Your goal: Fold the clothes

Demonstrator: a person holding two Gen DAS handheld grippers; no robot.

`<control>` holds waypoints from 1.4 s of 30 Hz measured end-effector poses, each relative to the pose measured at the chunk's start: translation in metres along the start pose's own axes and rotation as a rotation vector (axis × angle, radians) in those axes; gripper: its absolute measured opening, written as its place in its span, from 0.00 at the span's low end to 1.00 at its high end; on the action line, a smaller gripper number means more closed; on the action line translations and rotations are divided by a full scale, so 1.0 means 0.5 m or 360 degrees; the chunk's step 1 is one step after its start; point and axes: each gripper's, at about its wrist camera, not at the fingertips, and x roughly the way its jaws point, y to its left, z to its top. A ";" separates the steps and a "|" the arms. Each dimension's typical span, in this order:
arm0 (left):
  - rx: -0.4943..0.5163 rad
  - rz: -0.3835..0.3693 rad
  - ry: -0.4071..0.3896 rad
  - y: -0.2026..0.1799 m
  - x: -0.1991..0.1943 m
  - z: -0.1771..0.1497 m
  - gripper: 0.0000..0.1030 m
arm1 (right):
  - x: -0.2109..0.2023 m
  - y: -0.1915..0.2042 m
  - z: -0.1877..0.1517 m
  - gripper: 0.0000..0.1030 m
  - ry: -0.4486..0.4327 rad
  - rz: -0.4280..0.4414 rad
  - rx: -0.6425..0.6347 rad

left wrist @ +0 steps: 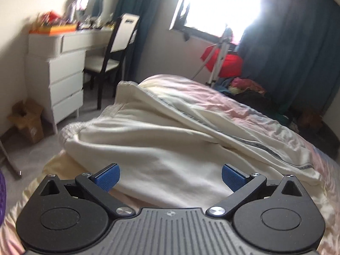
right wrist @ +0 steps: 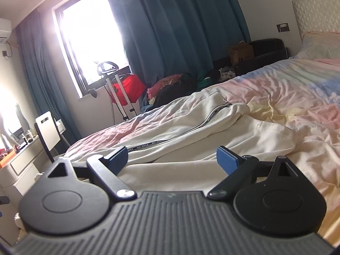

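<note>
The cream zip-up jacket (right wrist: pixel 191 127) is lying crumpled on the pastel bedsheet (right wrist: pixel 297 97), its zipper tape lettering too small to read. Both the left gripper (left wrist: pixel 171 177) and right gripper (right wrist: pixel 172 159) are gaping wide, gripping nothing. Only the left view is showing the white drawers (left wrist: pixel 63 80)

Bedspread (right wrist: pixel 297 97) beyond the rumpled jacket (right wrist: pixel 191 123) lies open
</note>
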 end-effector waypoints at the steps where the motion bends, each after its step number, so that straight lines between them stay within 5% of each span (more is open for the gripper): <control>1: -0.0160 -0.0001 0.0087 0.038 0.018 0.011 1.00 | 0.002 -0.003 -0.002 0.89 0.0013 -0.0003 0.0006; 5: -0.0723 0.0019 0.0343 0.170 0.093 0.041 1.00 | 0.012 -0.015 -0.006 0.89 0.0056 -0.0014 0.0057; 12: -0.1219 0.0193 0.0503 0.316 0.187 0.056 0.99 | 0.029 -0.030 -0.013 0.89 0.0113 -0.0039 0.0106; 21: -0.1182 0.0101 0.0388 0.323 0.202 0.035 0.99 | 0.054 -0.059 -0.022 0.89 0.0223 -0.0026 0.0277; 29: -0.1302 -0.0427 0.0062 0.313 0.144 0.041 0.93 | 0.074 -0.100 -0.022 0.89 0.0289 -0.0017 0.0486; 35: -0.1348 -0.0240 0.0304 0.326 0.169 0.017 0.79 | 0.117 -0.219 0.037 0.89 0.0266 -0.0085 0.0806; 39: -0.1451 -0.0197 0.0369 0.347 0.189 -0.004 0.67 | 0.164 -0.337 0.030 0.88 0.0291 -0.0313 0.1046; 42: -0.1467 -0.0199 0.0337 0.348 0.188 -0.005 0.59 | 0.199 -0.421 0.001 0.75 0.0325 -0.0437 0.1274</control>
